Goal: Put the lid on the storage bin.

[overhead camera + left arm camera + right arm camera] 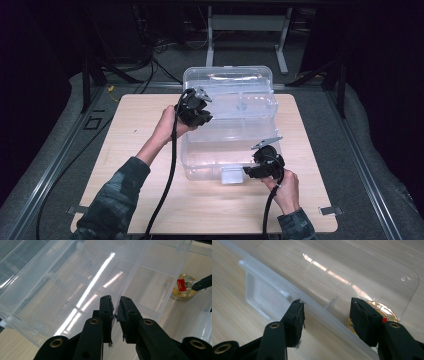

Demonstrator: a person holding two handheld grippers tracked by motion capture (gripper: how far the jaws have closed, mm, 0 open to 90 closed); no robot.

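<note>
Clear storage box on tabletop. Its inner tray wall is pinched by left hand-held gripper, nearly closed. Front rim is straddled by right hand-held gripper, wide open, empty. Gold tin sits inside. Likely tray lift; steady hold needed next.

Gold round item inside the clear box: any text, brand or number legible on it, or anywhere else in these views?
None can be read.
Red label on the gold round item, left gripper view: light marks, too small and blurred to read.
Clear plastic box: no lettering visible.
Wooden table: no lettering visible.
</note>
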